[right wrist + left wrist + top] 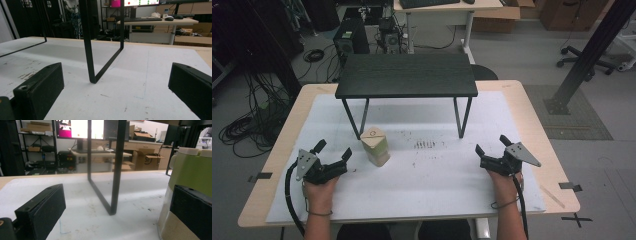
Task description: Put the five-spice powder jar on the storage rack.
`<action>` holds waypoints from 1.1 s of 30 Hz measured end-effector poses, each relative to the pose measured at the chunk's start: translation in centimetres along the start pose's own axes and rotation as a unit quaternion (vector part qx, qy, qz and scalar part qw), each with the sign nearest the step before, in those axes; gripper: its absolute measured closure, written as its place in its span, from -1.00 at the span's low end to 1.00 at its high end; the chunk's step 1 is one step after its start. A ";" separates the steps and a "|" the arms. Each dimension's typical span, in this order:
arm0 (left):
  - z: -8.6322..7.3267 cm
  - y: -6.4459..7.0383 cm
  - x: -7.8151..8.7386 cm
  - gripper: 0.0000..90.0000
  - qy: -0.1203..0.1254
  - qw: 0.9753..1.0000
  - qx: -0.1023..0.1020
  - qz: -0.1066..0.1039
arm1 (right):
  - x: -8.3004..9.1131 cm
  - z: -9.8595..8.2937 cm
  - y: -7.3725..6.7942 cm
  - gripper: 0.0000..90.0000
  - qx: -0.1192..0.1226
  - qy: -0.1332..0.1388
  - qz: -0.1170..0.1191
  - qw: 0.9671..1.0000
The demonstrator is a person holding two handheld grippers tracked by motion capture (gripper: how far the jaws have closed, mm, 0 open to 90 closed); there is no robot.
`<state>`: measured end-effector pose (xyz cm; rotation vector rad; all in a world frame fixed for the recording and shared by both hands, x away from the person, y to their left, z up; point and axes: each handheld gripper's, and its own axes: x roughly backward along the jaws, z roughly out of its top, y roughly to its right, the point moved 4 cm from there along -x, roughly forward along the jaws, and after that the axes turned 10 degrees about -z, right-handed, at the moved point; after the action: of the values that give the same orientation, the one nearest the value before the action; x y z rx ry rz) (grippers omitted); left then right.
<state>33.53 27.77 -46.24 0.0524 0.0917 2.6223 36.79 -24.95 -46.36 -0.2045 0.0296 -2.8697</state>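
Green-and-tan carton (375, 145): we count one, upright on the white mat (432, 175), just left of centre, near the black stand's (406, 75) front left leg. Two grippers: left gripper (333, 151) beside the carton, jaws wide, holding nothing; right gripper (492, 144) well apart, equally wide and empty. Carton's edge is cut off in the left gripper view, partly behind one jaw.
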 end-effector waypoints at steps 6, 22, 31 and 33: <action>0.0 -0.1 0.0 -0.99 0.002 1.000 0.002 0.002 | 0.0 0.0 0.0 -1.00 -0.001 0.000 0.002 1.000; 0.0 -0.4 -0.1 -0.99 -0.003 1.000 0.015 0.013 | 0.2 0.0 0.3 -1.00 -0.015 0.006 0.001 1.000; 0.2 -0.6 0.1 -0.99 0.001 1.000 0.029 0.013 | 0.3 0.1 0.4 -1.00 -0.021 0.010 0.001 1.000; 0.3 -0.6 0.3 -0.99 0.004 0.999 0.032 0.011 | 0.3 0.1 0.4 -1.00 -0.022 0.010 0.002 1.000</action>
<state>33.64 28.46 -46.01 0.0666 0.1786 2.6411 36.64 -25.40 -46.27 -0.1845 0.0964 -2.8693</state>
